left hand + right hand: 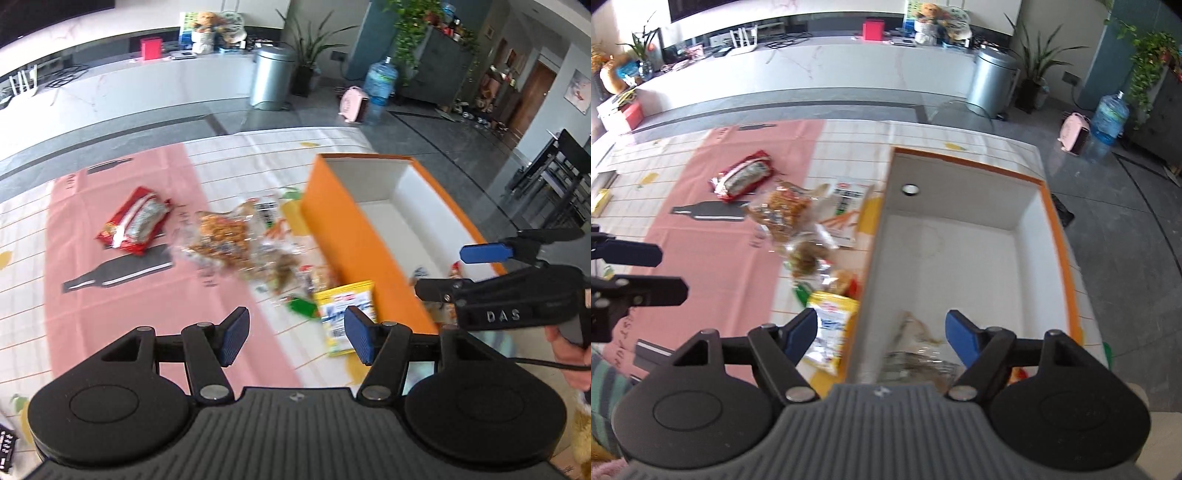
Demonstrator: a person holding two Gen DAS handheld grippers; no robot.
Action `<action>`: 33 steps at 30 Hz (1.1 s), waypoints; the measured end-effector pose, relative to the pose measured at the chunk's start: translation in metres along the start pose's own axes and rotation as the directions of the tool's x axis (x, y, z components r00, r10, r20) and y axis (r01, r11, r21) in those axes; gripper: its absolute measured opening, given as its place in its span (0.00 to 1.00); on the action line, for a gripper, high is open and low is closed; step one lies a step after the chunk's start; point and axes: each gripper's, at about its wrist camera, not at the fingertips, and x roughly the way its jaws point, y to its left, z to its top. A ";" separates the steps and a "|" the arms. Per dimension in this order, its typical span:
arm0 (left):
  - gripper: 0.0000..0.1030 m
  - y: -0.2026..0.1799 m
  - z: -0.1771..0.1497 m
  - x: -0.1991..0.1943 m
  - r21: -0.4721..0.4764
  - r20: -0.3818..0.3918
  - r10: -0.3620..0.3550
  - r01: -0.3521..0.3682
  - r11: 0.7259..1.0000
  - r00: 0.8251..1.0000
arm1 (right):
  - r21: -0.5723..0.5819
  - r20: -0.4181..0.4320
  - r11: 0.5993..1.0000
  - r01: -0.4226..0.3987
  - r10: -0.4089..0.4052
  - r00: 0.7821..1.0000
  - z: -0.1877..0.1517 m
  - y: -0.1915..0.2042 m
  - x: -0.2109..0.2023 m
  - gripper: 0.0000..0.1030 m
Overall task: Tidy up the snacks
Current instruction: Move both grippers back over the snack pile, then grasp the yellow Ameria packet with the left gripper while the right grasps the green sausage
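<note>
Beyond left tongs, yellow snack packet; tongs agape

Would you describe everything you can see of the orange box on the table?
The orange box is a lidless, rectangular box that looks like cardboard, orange outside and white inside, with a small round hole in its far wall. It sits upright on the tablecloth. A clear snack packet lies at its near end; the rest of the floor is bare. A yellow packet lies against its left wall.
</note>
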 end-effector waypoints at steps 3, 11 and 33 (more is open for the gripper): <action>0.67 0.020 -0.011 0.000 -0.011 0.010 0.021 -0.021 1.000 1.000 | -0.030 0.012 1.000 -0.003 0.003 1.000 -0.005 0.028 0.008 0.72; 0.67 0.059 -0.027 0.003 -0.055 -0.004 -0.009 0.009 0.998 1.000 | -0.209 0.009 0.968 0.137 -0.139 0.990 -0.027 0.089 0.047 0.70; 0.60 0.051 -0.042 0.055 -0.005 -0.033 -0.051 0.051 0.999 0.998 | -0.231 0.050 0.877 0.422 -0.423 0.905 -0.049 0.109 0.129 0.68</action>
